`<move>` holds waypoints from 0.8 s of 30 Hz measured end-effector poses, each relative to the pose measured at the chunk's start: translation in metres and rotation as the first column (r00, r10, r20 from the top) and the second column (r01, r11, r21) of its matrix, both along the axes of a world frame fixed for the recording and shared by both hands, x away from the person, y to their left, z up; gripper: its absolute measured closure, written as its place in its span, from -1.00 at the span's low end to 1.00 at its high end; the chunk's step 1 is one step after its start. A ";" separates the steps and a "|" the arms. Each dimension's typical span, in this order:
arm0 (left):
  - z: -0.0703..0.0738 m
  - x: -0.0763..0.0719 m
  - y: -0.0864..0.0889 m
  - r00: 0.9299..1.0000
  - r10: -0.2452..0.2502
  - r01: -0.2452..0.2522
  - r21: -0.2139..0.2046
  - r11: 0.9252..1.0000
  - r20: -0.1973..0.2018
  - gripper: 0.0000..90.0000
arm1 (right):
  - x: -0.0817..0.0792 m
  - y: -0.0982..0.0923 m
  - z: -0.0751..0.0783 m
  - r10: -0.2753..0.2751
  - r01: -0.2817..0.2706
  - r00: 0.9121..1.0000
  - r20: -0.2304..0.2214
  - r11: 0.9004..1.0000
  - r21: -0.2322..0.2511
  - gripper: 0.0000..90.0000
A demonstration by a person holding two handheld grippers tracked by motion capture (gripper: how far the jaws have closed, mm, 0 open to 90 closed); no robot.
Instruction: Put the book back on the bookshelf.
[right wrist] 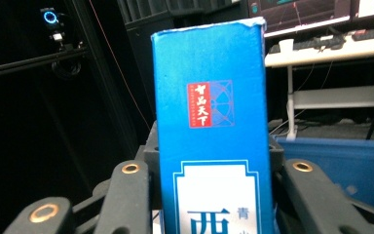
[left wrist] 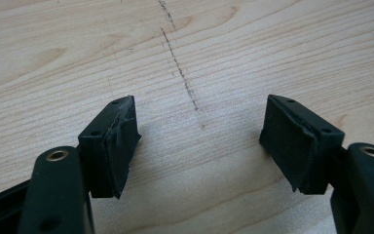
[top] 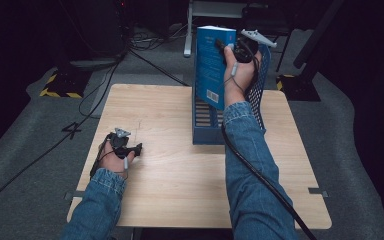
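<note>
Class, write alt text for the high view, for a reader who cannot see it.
A person's right gripper holds a blue book upright above a blue slotted rack at the far side of a wooden table. The left gripper rests open on the table near its left edge, holding nothing.

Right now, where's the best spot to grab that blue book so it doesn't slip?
Grab the blue book across its narrow spine, near the top, coming from the person's side, as the right claw does. It stands upright above the blue basket, so the spine faces the claw and is narrow enough for the jaws to pinch.
</note>
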State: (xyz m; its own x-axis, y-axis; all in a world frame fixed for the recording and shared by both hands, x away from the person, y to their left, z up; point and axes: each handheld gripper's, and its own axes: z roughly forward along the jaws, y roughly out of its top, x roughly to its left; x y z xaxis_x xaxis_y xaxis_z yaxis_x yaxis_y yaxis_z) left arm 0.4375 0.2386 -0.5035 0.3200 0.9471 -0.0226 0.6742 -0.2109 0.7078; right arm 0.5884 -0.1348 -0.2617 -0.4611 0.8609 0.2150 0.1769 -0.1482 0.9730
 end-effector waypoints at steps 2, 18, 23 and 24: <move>0.000 0.000 0.000 1.000 0.000 0.000 -0.004 1.000 -0.001 -0.34 | 0.002 0.006 -0.009 0.013 -0.014 1.000 0.017 1.000 0.004 0.37; 0.000 0.000 0.000 1.000 0.001 -0.001 0.001 1.000 0.002 -0.34 | -0.010 0.035 -0.050 -0.002 -0.003 0.999 -0.041 0.990 -0.141 0.34; 0.000 0.000 -0.001 1.000 0.002 -0.002 -0.004 1.000 0.000 -0.34 | -0.008 0.046 -0.070 -0.008 -0.002 0.999 -0.051 0.984 -0.179 0.34; 0.000 0.000 -0.001 1.000 0.002 -0.002 -0.004 1.000 0.000 -0.34 | -0.008 0.047 -0.072 -0.005 -0.004 0.999 -0.054 0.984 -0.179 0.34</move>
State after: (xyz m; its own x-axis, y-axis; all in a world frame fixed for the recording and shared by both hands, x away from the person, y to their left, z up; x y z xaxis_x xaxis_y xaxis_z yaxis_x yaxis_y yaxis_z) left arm 0.4378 0.2380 -0.5036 0.3181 0.9477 -0.0268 0.6747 -0.2064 0.7087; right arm 0.5808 -0.0882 -0.3341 -0.4525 0.8880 0.0818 0.2303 0.0277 0.9727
